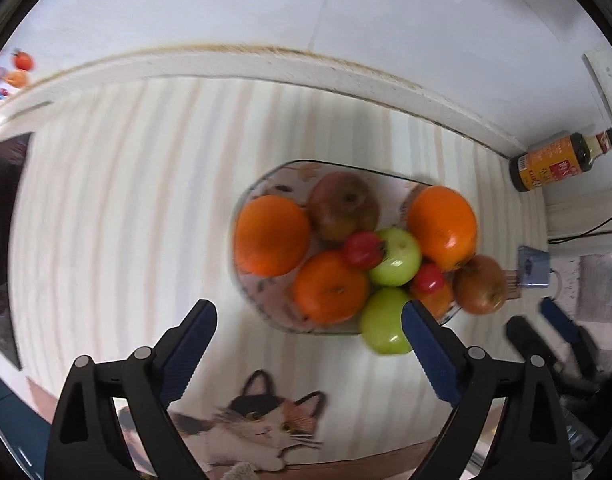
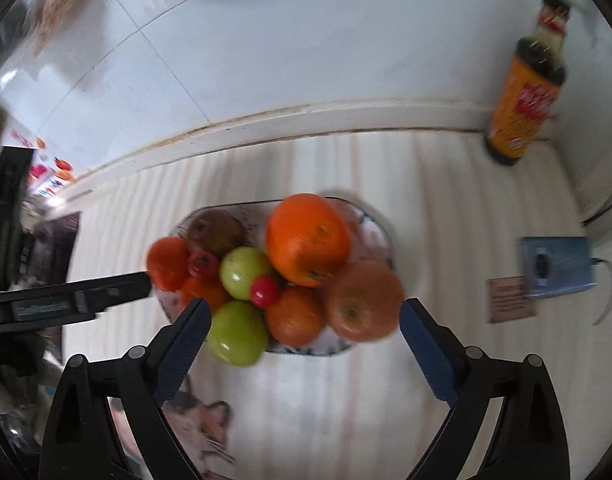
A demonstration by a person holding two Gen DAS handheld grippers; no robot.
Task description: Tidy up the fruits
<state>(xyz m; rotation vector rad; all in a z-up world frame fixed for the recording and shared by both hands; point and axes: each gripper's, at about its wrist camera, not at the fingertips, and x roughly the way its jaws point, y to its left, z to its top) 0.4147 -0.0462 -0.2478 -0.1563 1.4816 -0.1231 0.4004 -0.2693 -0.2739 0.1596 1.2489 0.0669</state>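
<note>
A patterned plate point(image 1: 266, 180) point(image 2: 370, 224) on a striped mat holds piled fruit: oranges point(image 1: 272, 234) point(image 2: 308, 238), brownish-red apples point(image 1: 344, 206) point(image 2: 364, 300), green apples point(image 1: 398, 256) point(image 2: 238, 332) and two small red fruits point(image 1: 362, 248) point(image 2: 264, 291). One green apple point(image 1: 384, 322) and one brown apple point(image 1: 480, 284) sit at the plate's near rim. My left gripper point(image 1: 310, 320) is open and empty, just short of the plate. My right gripper point(image 2: 302, 322) is open and empty, its fingers either side of the near fruits.
A dark sauce bottle with an orange label point(image 1: 554, 164) point(image 2: 522, 108) stands in the back right corner by the white wall. A blue box point(image 1: 534, 266) point(image 2: 558, 266) with a cable lies right of the plate. A cat picture point(image 1: 258, 424) is on the mat's near edge.
</note>
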